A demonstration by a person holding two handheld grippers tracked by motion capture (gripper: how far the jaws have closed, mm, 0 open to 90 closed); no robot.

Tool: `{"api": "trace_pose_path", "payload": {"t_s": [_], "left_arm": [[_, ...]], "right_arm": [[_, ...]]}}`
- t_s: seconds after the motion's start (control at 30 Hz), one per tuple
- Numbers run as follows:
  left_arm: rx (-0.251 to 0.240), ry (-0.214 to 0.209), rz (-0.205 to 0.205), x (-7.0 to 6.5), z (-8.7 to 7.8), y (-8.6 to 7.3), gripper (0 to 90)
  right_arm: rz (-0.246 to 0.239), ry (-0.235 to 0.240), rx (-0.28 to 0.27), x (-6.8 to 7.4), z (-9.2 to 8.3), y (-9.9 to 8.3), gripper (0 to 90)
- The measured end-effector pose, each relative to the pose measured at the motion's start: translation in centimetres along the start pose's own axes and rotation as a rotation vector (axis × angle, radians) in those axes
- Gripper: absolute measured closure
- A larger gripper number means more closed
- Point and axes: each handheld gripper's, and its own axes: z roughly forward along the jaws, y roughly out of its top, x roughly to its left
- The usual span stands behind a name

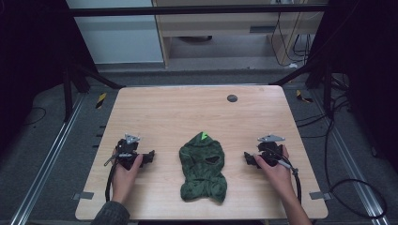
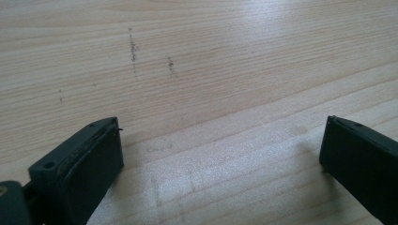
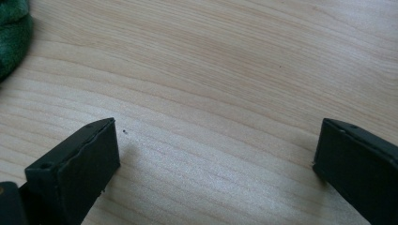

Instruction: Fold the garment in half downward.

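1. Both my claws, left gripper [image 1: 149,156] and right gripper [image 1: 247,158], rest spread wide, empty, flanking the green garment [image 1: 202,168].
2. Garment lies crumpled mid-table [image 1: 187,112], likely awaiting a two-sided grab.

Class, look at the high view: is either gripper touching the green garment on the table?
No. The green garment lies alone mid-table, with bare wood between it and the left gripper and the right gripper, jaws apart.
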Motion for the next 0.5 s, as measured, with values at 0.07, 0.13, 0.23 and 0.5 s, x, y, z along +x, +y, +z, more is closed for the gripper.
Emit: {"api": "trace_pose_path", "payload": {"t_s": [0.07,0.13,0.23,0.5], "left_arm": [[0.000,0.000,0.000,0.0,0.0,0.0,0.0],[-0.001,-0.001,0.000,0.0,0.0,0.0,0.0],[0.001,-0.002,-0.001,0.0,0.0,0.0,0.0],[0.012,-0.079,0.007,-0.8,-0.6,1.3,7.6]], "right_arm": [[0.003,-0.001,0.001,0.0,0.0,0.0,0.6],[0.001,0.000,-0.001,0.2,0.0,0.0,2.0],[-0.010,0.014,0.005,0.5,-0.2,0.2,9.7],[-0.067,0.083,0.023,1.8,-1.0,1.0,27.8]]}}
